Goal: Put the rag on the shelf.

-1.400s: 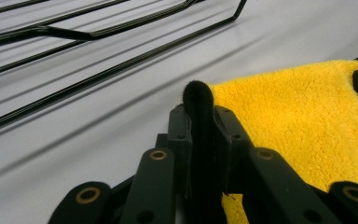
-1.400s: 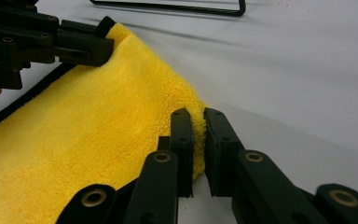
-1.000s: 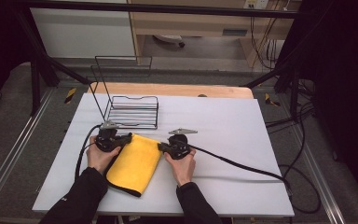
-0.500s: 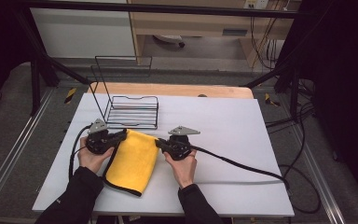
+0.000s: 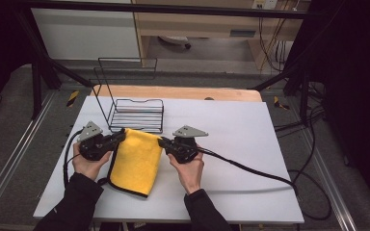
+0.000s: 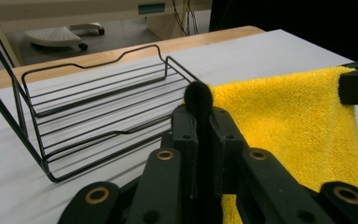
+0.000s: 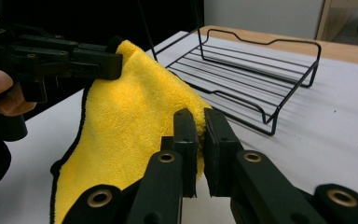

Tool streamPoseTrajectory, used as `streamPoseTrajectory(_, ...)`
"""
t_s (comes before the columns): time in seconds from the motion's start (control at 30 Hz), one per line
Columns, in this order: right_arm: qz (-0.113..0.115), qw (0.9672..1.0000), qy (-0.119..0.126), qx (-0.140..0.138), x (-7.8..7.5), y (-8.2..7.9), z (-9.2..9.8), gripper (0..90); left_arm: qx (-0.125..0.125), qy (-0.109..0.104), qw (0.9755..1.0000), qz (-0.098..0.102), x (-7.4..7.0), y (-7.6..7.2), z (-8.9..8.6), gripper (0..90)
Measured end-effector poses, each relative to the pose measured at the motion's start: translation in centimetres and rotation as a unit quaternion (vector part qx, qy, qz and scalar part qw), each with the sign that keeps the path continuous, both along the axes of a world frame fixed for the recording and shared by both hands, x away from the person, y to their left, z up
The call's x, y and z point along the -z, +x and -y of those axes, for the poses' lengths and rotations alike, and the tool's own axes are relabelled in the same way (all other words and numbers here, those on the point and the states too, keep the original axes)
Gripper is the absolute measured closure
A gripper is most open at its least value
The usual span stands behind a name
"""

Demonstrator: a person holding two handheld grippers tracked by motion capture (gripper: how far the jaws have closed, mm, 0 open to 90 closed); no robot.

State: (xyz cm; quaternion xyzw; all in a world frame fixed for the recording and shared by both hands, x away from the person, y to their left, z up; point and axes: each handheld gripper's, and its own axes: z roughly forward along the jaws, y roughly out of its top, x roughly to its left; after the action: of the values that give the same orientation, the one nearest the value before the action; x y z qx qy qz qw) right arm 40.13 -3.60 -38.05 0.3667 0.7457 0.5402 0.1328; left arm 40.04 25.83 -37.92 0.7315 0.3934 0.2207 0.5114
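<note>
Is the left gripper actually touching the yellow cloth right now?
Touching. In the left gripper view, the left gripper has its jaws shut on the black-trimmed corner of the yellow cloth, which hangs from it.

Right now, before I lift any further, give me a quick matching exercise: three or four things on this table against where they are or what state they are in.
Things:
1. yellow cloth
2. wire rack
3. left tongs
4. right tongs

Place or state:
A. empty, standing on the table beyond the cloth
B. shut on the cloth's far right corner
C. held up by two corners, its near end on the table
D. shut on the cloth's far left corner, on its black edging

Pairs: 1-C, 2-A, 3-D, 4-B
</note>
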Motion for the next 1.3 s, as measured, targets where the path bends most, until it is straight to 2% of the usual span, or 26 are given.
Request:
streamPoseTrajectory(0.3, 0.032, 0.9994, -0.002, -0.008, -1.9, -0.4, -0.3, 84.8, -0.012, -0.008, 0.9993, 0.035, -1.6, -1.0, -0.4, 82.0)
streamPoseTrajectory(0.5, 0.054, 0.9985, 0.000, -0.008, -3.2, -0.6, -0.4, 84.8, -0.013, -0.024, 0.9981, 0.056, -2.7, -1.6, -0.5, 82.0)
streamPoseTrajectory(0.67, 0.073, 0.9973, -0.002, -0.008, -4.1, -0.7, -0.5, 84.8, -0.017, -0.028, 0.9972, 0.067, -3.2, -1.9, -0.5, 82.0)
streamPoseTrajectory(0.97, 0.089, 0.9959, -0.003, -0.011, -5.4, -0.8, -0.5, 84.8, -0.026, -0.039, 0.9950, 0.088, -4.1, -2.2, -0.6, 82.0)
streamPoseTrajectory(1.3, 0.123, 0.9923, -0.006, -0.011, -7.3, -1.0, -0.3, 84.8, -0.030, -0.056, 0.9919, 0.110, -5.2, -2.4, -0.3, 81.9)
